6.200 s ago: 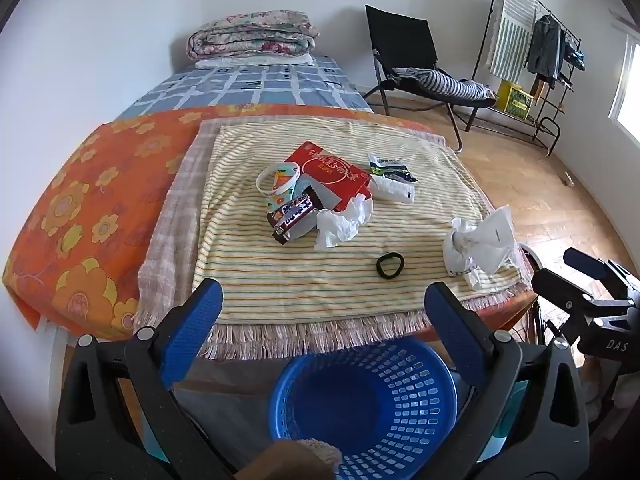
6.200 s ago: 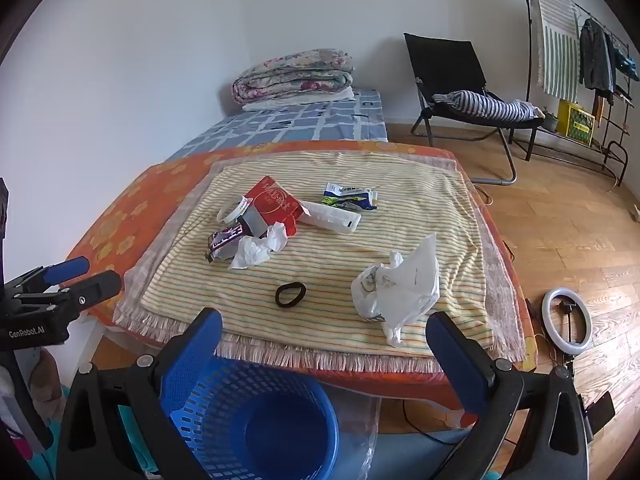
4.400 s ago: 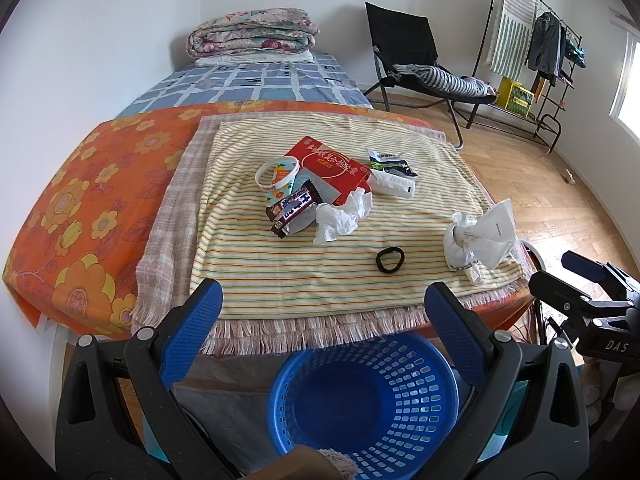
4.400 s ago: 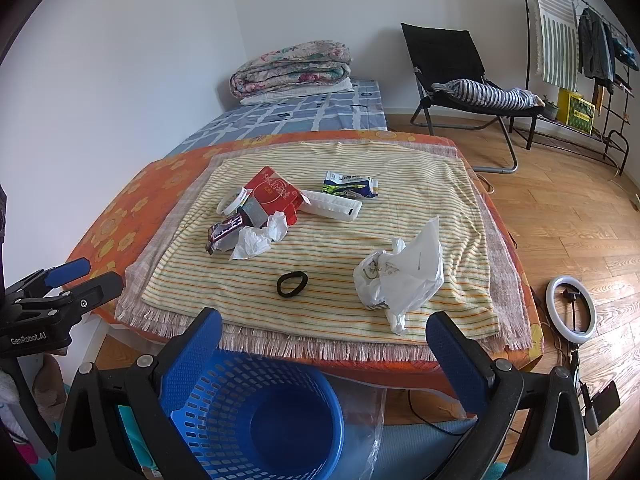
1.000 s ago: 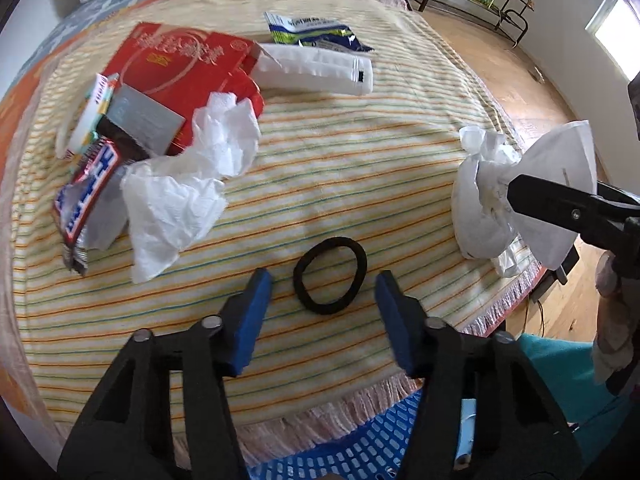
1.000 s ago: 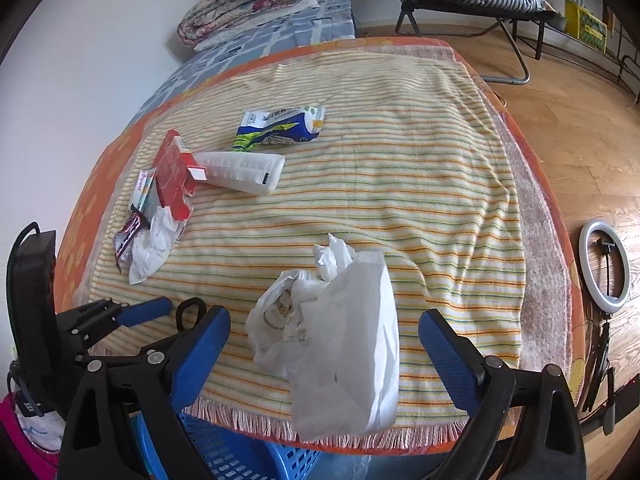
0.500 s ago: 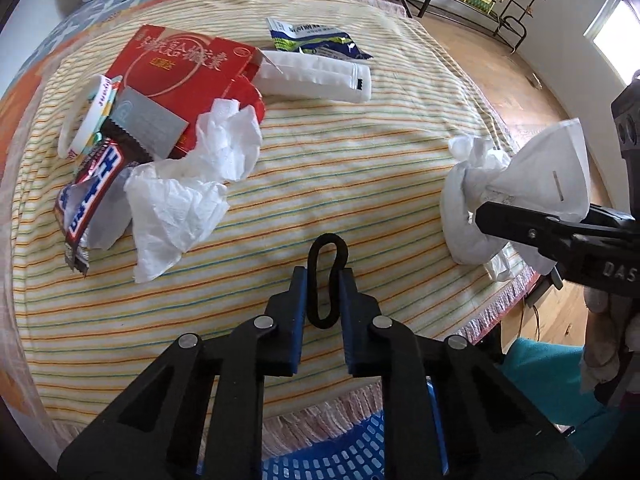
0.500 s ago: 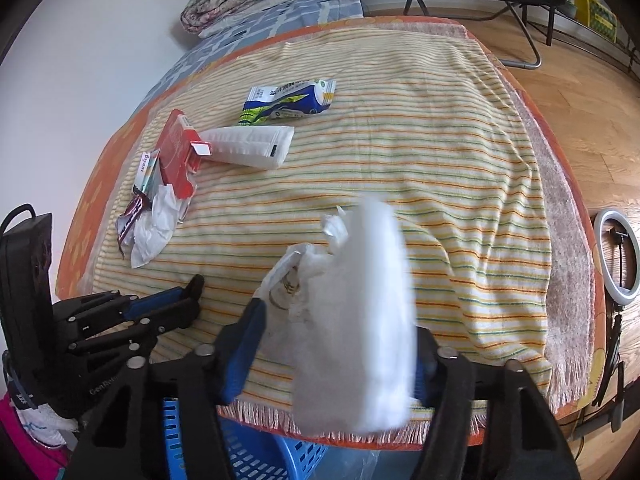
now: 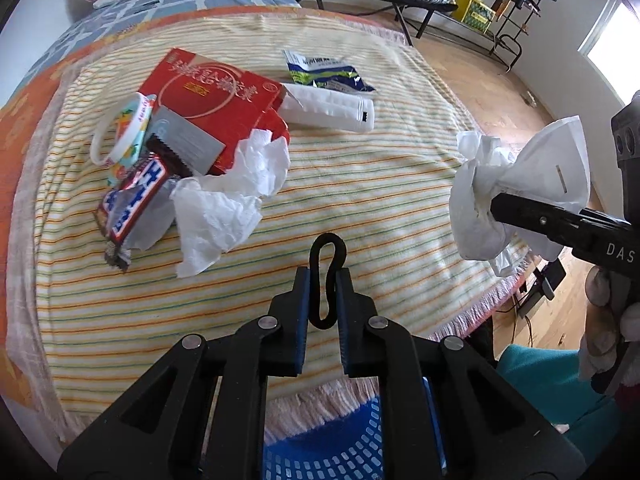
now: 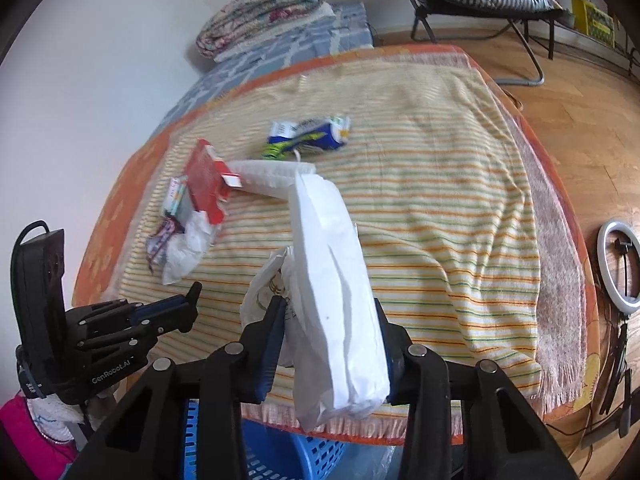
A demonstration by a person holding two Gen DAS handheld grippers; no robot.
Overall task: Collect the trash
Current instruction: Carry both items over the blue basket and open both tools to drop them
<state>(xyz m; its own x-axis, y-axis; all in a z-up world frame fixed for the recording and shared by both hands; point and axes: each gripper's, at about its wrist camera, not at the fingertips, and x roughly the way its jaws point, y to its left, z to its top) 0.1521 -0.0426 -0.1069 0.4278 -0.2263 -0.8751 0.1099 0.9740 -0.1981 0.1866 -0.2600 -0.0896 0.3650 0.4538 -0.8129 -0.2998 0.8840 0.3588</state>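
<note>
Left hand-held gripper (image 9: 323,276) pinches black hair tie (image 9: 328,268); right hand-held gripper (image 10: 330,322) clamps white bag (image 10: 332,292)

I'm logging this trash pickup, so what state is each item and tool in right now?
left tool: shut on the black hair tie
black hair tie: pinched into a narrow loop
right tool: shut on the white bag
white bag: crumpled, gripped
red box: flap open, lying flat
white tissue: crumpled, on the blanket
blue basket: below the bed edge
</note>
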